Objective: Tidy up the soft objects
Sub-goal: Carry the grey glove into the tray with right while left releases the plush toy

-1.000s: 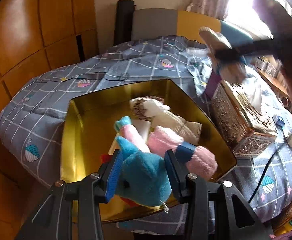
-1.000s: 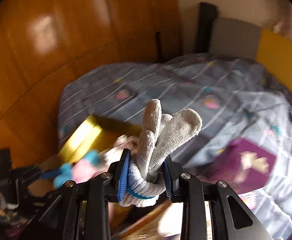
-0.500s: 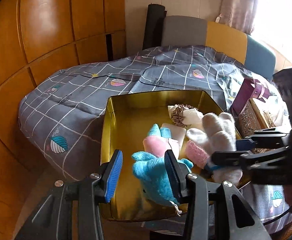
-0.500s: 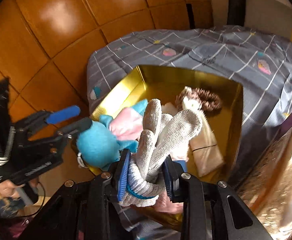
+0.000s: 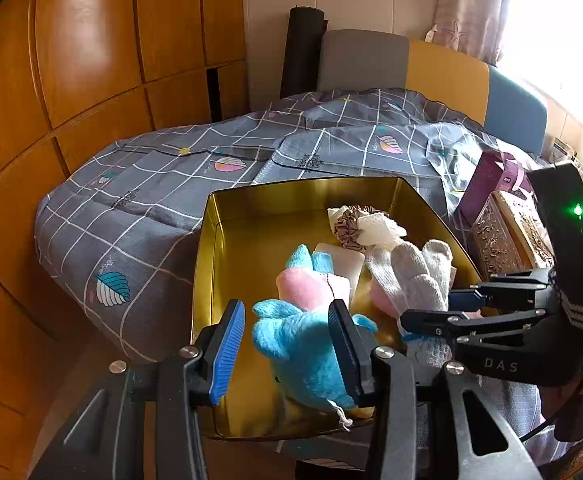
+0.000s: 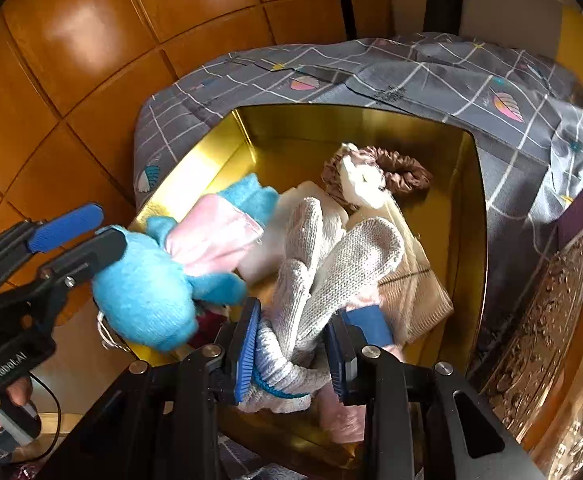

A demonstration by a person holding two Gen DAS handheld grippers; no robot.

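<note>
Over the gold tin, the right gripper clamps a limp knit glove at its cuff; the left gripper, fingers apart, frees a light, squashy blue plush.

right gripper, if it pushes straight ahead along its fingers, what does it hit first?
Probably the white pads and beige pouch lying in the gold tin, beyond the knit glove the right gripper holds. Depth is uncertain.

Your tin sits on the bedspread, ornate box just right of it. In the tin: scrunchie at back, plush front left, glove right of the plush, both overhanging the near rim.
</note>
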